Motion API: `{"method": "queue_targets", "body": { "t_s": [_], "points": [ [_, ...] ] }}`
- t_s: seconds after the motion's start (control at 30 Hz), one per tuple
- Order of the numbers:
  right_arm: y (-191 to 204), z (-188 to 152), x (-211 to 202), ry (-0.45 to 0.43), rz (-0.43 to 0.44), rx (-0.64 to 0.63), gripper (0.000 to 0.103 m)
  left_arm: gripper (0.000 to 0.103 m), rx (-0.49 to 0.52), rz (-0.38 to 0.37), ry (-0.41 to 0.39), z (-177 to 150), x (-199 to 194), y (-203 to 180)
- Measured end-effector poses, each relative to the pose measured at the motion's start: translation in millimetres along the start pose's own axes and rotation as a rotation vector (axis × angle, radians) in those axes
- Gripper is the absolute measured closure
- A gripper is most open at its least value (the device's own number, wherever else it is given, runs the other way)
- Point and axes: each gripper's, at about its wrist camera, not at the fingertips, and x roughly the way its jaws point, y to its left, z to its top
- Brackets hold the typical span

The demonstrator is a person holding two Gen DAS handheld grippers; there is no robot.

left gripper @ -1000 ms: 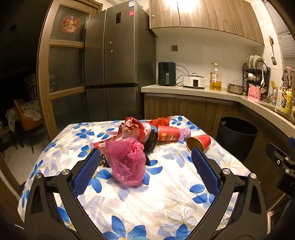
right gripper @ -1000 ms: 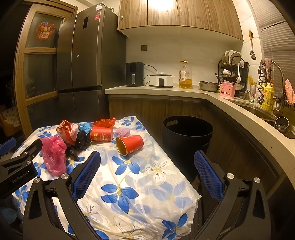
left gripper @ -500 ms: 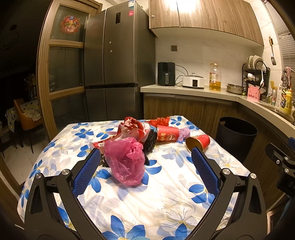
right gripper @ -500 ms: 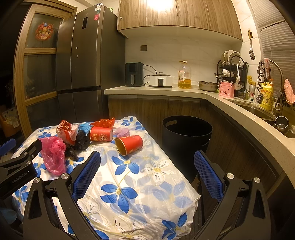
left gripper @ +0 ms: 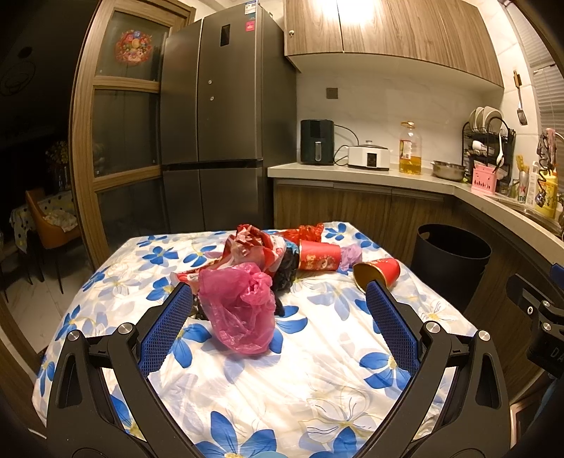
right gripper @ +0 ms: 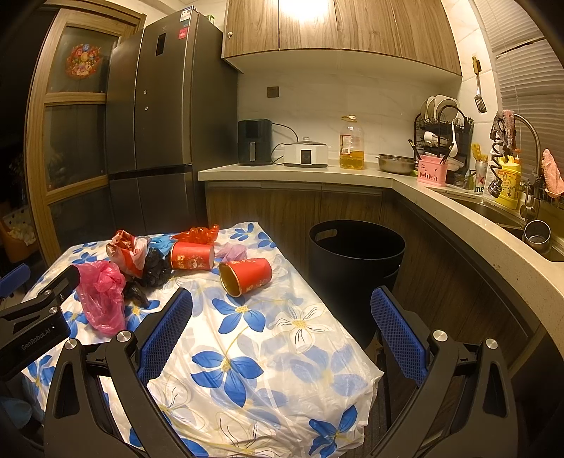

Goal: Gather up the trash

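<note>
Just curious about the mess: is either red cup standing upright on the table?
No, both red cups lie on their sides on the table.

A tall dark refrigerator (left gripper: 211, 123) stands against the back wall, beside a wood-framed glass door (left gripper: 116, 141) bearing a round red decoration (left gripper: 133, 47). On the kitchen counter (right gripper: 299, 172) stand, left to right, a black air fryer (right gripper: 254, 141), a white cooker (right gripper: 306, 154), a bottle of yellow oil (right gripper: 351, 148), a steel bowl (right gripper: 395, 164), a pink utensil holder (right gripper: 431, 171) and a dish rack (right gripper: 442, 127) holding plates. Wooden wall cabinets (right gripper: 338, 28) hang above. A spring-neck faucet (right gripper: 507, 148) stands at the sink; the small items beside it are too indistinct to identify.
</note>
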Motion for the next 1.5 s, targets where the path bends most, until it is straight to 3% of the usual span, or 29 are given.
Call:
{"method": "queue_targets", "body": {
  "t_s": [1.5],
  "points": [
    [-3.4,-1.3,2.5,0.001,0.0,0.006,0.005,0.006,-0.005,-0.005,-0.002,-0.7,-1.7,-1.6]
  ]
}}
